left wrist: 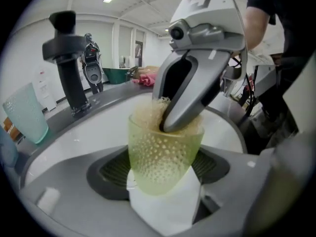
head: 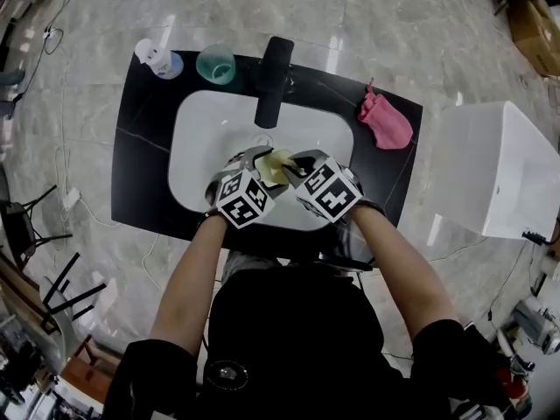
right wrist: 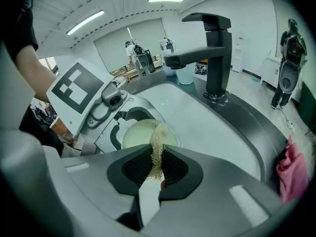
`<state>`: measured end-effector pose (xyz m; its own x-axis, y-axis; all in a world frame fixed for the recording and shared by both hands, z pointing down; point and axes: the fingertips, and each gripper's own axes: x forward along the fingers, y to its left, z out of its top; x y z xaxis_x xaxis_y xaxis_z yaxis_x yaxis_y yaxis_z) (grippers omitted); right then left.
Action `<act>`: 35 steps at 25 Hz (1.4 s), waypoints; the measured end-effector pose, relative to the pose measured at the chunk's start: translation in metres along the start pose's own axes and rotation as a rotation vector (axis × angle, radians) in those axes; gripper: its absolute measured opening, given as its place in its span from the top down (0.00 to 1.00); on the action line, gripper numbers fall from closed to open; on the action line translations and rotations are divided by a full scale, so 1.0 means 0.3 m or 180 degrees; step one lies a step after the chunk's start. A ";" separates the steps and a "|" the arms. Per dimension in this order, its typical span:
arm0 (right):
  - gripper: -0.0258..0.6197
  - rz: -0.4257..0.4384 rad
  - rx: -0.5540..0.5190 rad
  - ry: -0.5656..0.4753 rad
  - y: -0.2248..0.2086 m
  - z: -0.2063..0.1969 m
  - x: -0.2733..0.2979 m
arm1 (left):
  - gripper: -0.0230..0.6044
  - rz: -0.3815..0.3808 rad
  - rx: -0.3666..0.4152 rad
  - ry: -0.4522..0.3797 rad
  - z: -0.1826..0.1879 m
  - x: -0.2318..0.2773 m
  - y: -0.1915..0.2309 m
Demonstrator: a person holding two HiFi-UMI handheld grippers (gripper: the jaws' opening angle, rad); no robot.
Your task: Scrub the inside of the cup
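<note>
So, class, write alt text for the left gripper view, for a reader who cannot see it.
A yellow-green dimpled cup, gripped by the left gripper, is held over a white sink while the right gripper holds a pale fibrous scrubber in its mouth. A black tap and a teal cup stand at the left.

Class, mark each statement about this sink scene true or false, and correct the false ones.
1. The left gripper holds the yellow cup. True.
2. The right gripper grips the pink cloth. False: it grips a scrubber; the cloth lies on the counter.
3. The scrubber reaches into the yellow cup. True.
4. The teal cup stands in the basin. False: it stands on the counter, behind the basin.
</note>
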<state>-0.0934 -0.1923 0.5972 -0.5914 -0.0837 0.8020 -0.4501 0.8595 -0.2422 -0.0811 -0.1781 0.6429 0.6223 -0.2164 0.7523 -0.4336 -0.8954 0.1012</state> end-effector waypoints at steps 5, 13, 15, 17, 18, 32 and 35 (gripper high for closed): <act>0.89 0.0036 -0.0070 -0.0031 0.041 -0.006 -0.038 | 0.37 0.0079 0.0114 0.0051 0.033 -0.042 -0.039; 0.89 0.0210 -0.0131 0.0001 0.121 -0.024 -0.069 | 0.37 0.0175 0.0364 0.0237 0.045 -0.075 -0.103; 0.90 0.0247 -0.0129 -0.0013 0.134 -0.019 -0.073 | 0.37 0.0217 0.0420 0.0284 0.042 -0.080 -0.103; 0.90 0.0275 -0.0142 -0.0035 0.143 -0.007 -0.077 | 0.37 0.0249 0.0468 0.0322 0.043 -0.082 -0.099; 0.90 0.0287 -0.0146 -0.0050 0.146 -0.001 -0.079 | 0.37 0.0260 0.0481 0.0336 0.044 -0.083 -0.097; 0.89 0.0214 -0.0011 -0.0489 0.094 0.095 -0.151 | 0.37 0.0347 0.0165 0.0335 0.037 -0.091 -0.050; 0.89 0.0118 -0.0029 -0.0485 0.072 0.091 -0.160 | 0.37 0.0367 0.0148 0.0340 0.043 -0.097 -0.045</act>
<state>-0.0932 -0.1835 0.5386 -0.7025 -0.1269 0.7003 -0.4205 0.8679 -0.2645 -0.0849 -0.1646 0.6112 0.4963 -0.2785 0.8223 -0.4661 -0.8845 -0.0183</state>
